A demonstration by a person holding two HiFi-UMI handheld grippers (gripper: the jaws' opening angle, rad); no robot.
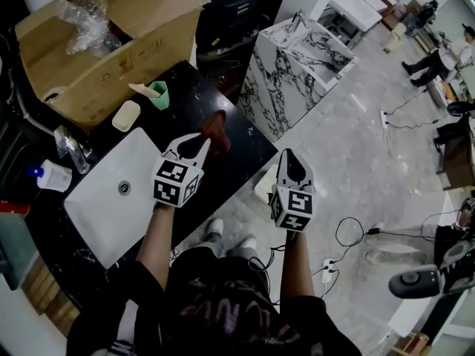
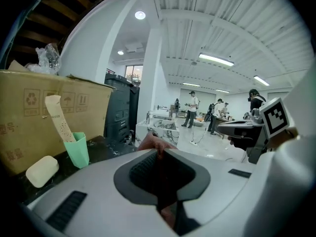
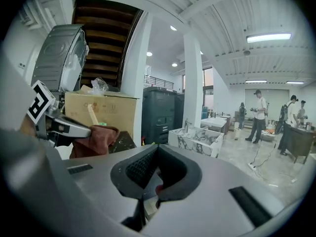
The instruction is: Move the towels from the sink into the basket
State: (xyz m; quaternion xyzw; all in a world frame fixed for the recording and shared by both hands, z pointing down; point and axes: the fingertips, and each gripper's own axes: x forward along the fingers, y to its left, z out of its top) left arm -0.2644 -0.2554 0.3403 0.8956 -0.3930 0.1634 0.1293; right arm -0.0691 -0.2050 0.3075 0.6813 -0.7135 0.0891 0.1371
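Left gripper view: recycling-marked box (image 2: 94,113)

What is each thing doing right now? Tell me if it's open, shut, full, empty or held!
left claw: shut on the brown towel
brown towel: hanging from the left claw, out of the sink
right claw: shut, nothing in it
sink: empty, no towel in it
cardboard box: open, plastic wrap inside
green cup: upright, something sticking out of it
soap: lying on the counter
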